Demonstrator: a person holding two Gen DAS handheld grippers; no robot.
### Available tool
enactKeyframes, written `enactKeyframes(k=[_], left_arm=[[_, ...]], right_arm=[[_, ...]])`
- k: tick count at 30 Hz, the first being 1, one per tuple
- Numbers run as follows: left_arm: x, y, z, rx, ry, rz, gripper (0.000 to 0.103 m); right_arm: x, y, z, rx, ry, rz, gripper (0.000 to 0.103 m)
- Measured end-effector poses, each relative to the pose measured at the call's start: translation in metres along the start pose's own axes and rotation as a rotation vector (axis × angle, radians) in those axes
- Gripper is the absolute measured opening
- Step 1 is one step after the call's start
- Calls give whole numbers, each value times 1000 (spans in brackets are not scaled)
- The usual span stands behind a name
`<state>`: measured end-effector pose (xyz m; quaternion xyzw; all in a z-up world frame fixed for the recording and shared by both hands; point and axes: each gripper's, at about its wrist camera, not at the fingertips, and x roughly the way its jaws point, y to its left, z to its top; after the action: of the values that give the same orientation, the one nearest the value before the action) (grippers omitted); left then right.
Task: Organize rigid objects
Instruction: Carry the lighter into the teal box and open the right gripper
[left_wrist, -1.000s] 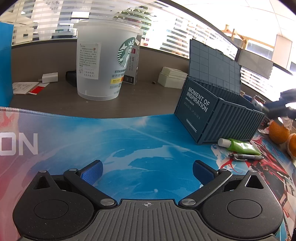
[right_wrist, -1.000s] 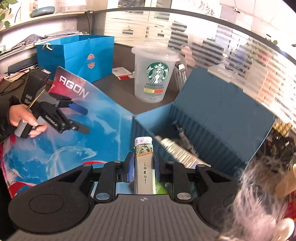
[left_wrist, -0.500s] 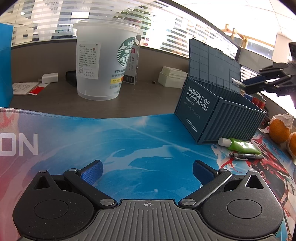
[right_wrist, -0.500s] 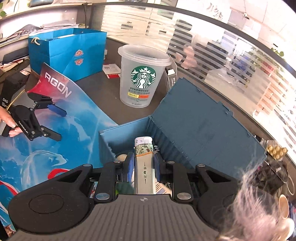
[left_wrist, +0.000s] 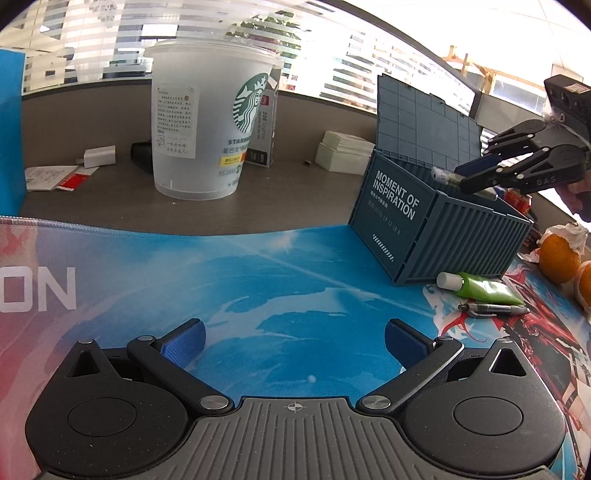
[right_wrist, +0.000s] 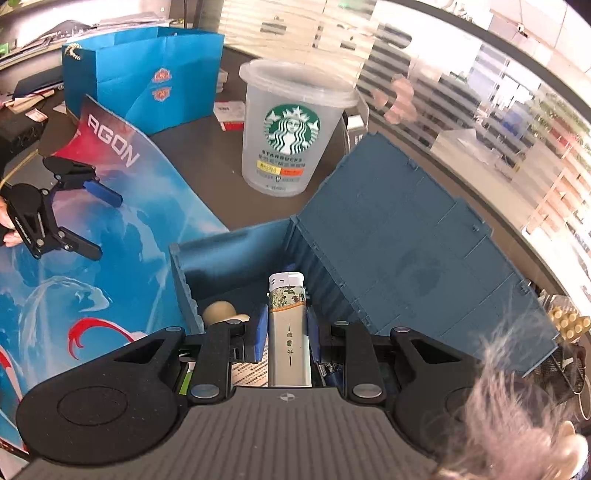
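Since a second ago, right gripper (right_wrist: 286, 328) moved from beside the mat to above the open container-shaped storage box (right_wrist: 236, 254), pinching an upright lighter (right_wrist: 289, 325). Inside: a beige ball (right_wrist: 218, 312), printed packs (partly hidden). Left gripper (left_wrist: 294, 341) spread wide, empty, over the mouse mat (left_wrist: 258, 280). Green tube (left_wrist: 480, 286) and pen (left_wrist: 493, 308) just beside the box wall.

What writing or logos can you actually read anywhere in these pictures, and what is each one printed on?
"MOMENT OF INSPIRATION": side of the blue container box; the small line beneath is too small to read.
"STARBUCKS", with the mermaid logo: clear plastic cup; its white sticker and coloured labels are too small to read.
"AGON": desk mat.
"508": small carton behind the cup; the rest is blurred.
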<state>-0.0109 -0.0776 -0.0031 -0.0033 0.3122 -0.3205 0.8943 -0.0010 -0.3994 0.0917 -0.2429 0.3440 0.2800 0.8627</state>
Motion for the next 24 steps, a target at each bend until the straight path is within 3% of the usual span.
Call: enactKeyframes(k=[24], left_arm=[[0, -1, 0, 1, 0, 2, 103]], right_arm=[[30, -14, -12, 1, 43, 20, 21]])
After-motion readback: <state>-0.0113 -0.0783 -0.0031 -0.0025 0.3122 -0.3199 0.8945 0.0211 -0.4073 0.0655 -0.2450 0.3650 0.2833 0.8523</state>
